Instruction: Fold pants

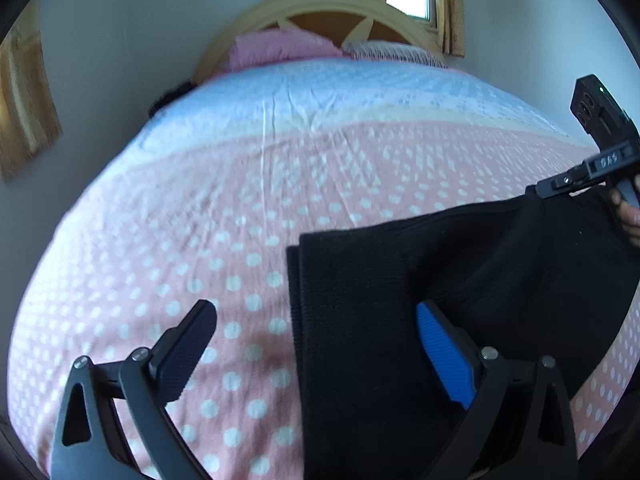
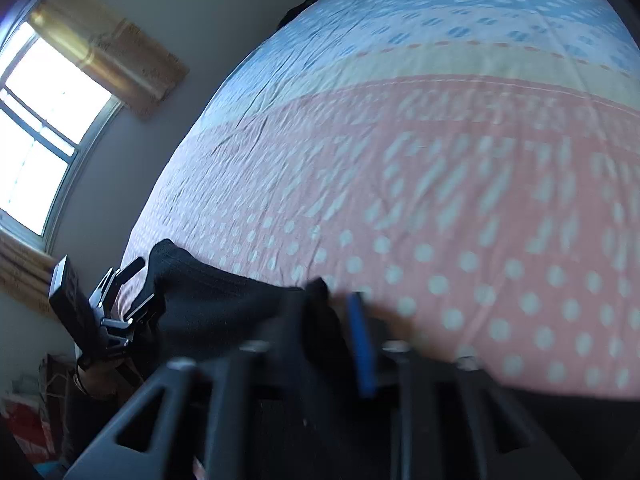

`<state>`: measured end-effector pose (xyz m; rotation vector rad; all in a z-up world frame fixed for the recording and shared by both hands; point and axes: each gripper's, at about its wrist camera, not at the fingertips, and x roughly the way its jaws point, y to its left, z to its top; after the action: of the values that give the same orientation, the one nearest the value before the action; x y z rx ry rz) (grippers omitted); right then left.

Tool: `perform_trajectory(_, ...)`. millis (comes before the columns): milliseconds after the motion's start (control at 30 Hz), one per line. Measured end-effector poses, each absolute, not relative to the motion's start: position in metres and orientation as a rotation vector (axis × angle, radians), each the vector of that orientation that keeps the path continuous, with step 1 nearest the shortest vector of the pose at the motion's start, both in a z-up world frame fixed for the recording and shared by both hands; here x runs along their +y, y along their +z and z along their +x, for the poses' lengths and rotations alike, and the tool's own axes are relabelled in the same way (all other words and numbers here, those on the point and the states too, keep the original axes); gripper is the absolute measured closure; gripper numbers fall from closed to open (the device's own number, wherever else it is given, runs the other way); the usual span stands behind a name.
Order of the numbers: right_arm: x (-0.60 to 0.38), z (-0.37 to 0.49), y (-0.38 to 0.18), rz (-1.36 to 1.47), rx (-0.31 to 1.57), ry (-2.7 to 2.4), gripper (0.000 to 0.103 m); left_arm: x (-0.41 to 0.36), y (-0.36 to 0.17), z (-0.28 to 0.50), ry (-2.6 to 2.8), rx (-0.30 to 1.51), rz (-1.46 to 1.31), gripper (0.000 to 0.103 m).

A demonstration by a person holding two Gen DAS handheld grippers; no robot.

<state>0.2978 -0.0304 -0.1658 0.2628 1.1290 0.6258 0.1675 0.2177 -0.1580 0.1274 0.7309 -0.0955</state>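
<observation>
Lying folded on the pink polka-dot bedsheet, the black knitted pants run away from the left gripper toward the right gripper, with their straight left edge falling between the left gripper's two fingers. Those fingers stand wide apart and hold nothing: the blue-padded one rests over the cloth, the other hangs over bare sheet. The right gripper is pinched tight on the far upper corner of the pants, lifting it slightly. In the right wrist view the cloth bunches between its nearly closed fingers. The left gripper looks the nearer to the free edge, so it would probably have to close there.
</observation>
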Motion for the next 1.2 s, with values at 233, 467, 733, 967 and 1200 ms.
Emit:
perform_trajectory(233, -0.156, 0.216, -0.123, 0.254, 1.012, 0.555, 0.048, 0.180, -0.117, 0.118, -0.123, 0.544, 0.130, 0.002)
perform_trajectory(467, -0.301, 0.124, -0.115, 0.424, 0.928, 0.246, 0.048, 0.082, -0.117, 0.123, -0.340, 0.541, 0.206, 0.002)
perform_trajectory(733, -0.387, 0.073, -0.149, 0.639, 0.887, 0.031, 0.048, 0.014, -0.138, 0.133, -0.485, 0.604, 0.192, 0.002)
perform_trajectory(967, -0.399, 0.088, -0.168, 0.703, 0.837, -0.021, 0.049, 0.026, -0.143, 0.137, -0.485, 0.676, 0.107, 0.002)
perform_trajectory(1200, -0.392, 0.096, -0.164, 0.675, 0.813, -0.015, 0.099, 0.028, -0.151, 0.144, -0.494, 0.720, 0.029, 0.002)
